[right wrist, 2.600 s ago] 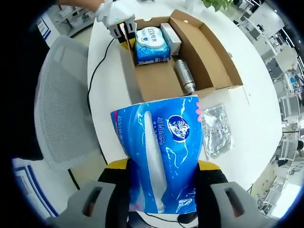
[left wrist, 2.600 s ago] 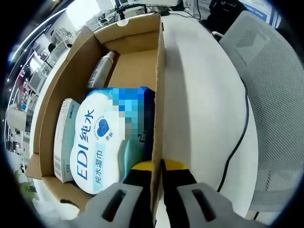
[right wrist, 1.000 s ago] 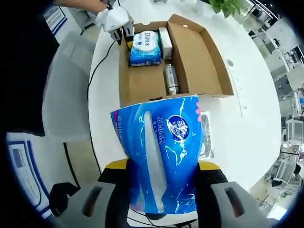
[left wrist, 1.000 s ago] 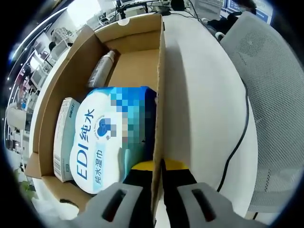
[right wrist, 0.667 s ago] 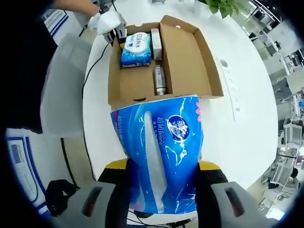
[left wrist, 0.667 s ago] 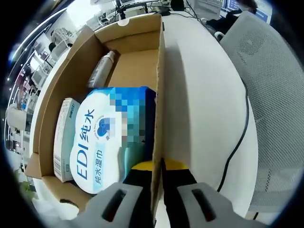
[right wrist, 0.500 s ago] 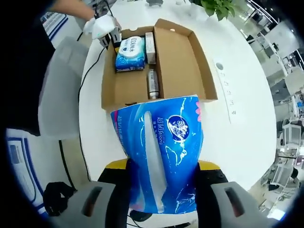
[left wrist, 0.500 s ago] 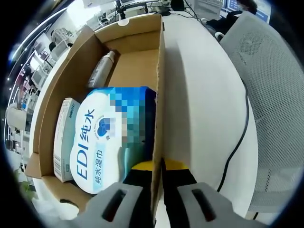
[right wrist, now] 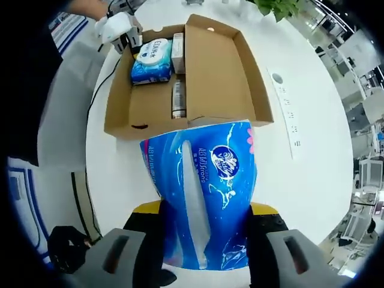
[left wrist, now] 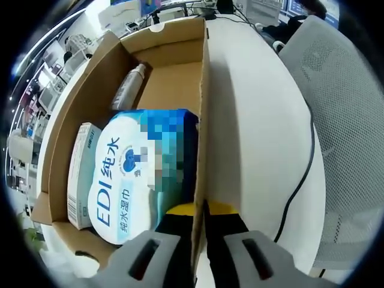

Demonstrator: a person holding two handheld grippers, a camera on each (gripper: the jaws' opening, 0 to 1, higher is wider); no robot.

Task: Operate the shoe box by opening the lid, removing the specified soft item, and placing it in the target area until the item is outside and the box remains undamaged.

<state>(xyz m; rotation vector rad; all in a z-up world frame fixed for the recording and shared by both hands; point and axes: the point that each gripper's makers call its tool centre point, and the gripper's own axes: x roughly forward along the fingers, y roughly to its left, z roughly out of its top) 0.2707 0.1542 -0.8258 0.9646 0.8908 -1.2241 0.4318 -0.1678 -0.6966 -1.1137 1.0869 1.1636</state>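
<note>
On the round white-and-blue pack of wet wipes [left wrist: 129,180] lying in my cardboard box I read "EDI", with "纯水" above it and "纯水湿巾" beside it. The blue plastic tissue pack [right wrist: 204,198] in my right gripper carries Chinese characters and script lettering by a round emblem, too small to read.

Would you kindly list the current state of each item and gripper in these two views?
Shoe box: lid open, on the table.
Blue tissue pack: out of the box, held.
Right gripper: shut on the tissue pack.
Left gripper: shut on the box wall.
Wet wipes pack: lying in the box.
</note>
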